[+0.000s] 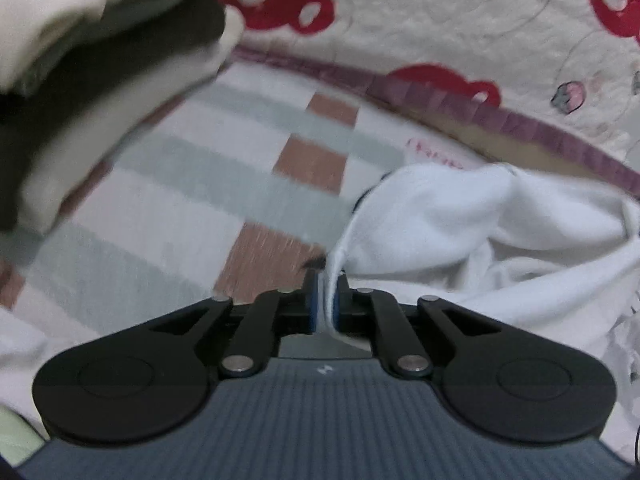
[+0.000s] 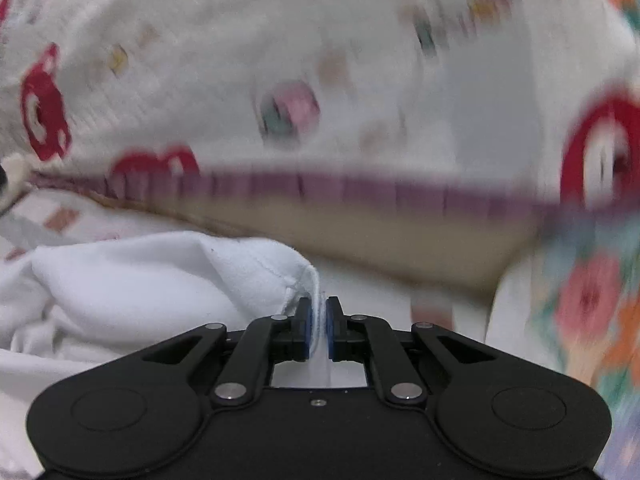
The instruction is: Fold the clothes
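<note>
- On the checked bed sheet (image 1: 224,208), just below the purple-trimmed edge of the bear-print quilt (image 1: 460,20), I have the white garment (image 1: 480,232) caught at two points and bunched between them.
- My left gripper (image 1: 325,292) is pressed together on a thin edge of the cloth; the fabric runs down between the blue pads.
- My right gripper (image 2: 319,320) pinches a stitched hem corner of the same white garment (image 2: 140,284), a narrow strip of cloth showing between its pads.
- I judge the piece light, soft and limp, a fleecy knit that sags and creases wherever it is not held; it should not slip much, but a thin pinch could pull free under a sharp tug.
- Hems and seamed corners look the best holds, since the doubled cloth gives the pads something to bite.
- A stack of folded clothes (image 1: 80,60), cream and dark, sits toward the sheet's far left and could be swept by a wide swing.
- A flowered fabric (image 2: 592,312) crowds the right side; the quilt's raised edge limits room ahead.
</note>
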Available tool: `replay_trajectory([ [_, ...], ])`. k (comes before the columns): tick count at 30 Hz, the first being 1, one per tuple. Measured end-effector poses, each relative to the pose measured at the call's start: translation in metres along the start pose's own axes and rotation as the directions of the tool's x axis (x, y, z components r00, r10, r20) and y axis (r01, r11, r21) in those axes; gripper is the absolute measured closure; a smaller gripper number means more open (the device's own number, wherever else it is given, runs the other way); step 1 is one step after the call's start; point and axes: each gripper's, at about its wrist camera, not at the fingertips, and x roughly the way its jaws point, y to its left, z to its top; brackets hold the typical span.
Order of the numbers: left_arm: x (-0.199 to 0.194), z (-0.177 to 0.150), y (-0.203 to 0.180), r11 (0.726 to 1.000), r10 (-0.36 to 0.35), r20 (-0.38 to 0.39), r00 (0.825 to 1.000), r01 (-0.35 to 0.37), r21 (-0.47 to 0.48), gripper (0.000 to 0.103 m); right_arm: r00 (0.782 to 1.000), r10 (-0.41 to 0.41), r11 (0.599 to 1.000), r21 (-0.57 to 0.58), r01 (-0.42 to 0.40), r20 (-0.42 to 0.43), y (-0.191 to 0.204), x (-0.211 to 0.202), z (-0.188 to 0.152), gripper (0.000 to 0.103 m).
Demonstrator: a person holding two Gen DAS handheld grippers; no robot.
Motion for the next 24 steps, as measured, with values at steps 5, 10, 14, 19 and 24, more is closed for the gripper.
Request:
replay_trajectory([
  [5, -0.028, 0.009, -0.003, 1.000, 0.026, 0.148, 0.989, -0.024, -0.015, 0.100, 0.989, 0.091, 0.987, 0.121, -0.105, 0.114, -0.014, -0.031, -0.016, 0.094],
  [10, -0.010, 0.003, 0.011, 0.995, 0.060, 0.020, 0.998, -0.058, -0.086, 0.099, 0.986, 0.146, 0.979, 0.129, -0.156, 0.086, -0.024, -0.027, -0.018, 0.092],
  [14, 0.015, -0.011, 0.031, 0.978, 0.013, -0.190, 0.982, -0.052, -0.203, 0.097, 0.983, 0.176, 0.969, 0.183, -0.164, -0.053, -0.024, -0.008, -0.047, 0.087],
  [19, 0.005, 0.001, 0.014, 0.995, 0.055, -0.124, 0.991, -0.065, -0.076, 0.097, 0.971, 0.189, 0.972, 0.165, -0.165, -0.145, -0.017, -0.014, -0.074, 0.085],
  [24, -0.001, 0.002, 0.010, 0.996, 0.039, -0.075, 0.996, -0.045, -0.077, 0.097, 0.989, 0.072, 0.993, 0.100, -0.059, -0.130, -0.025, -0.039, -0.078, 0.087],
])
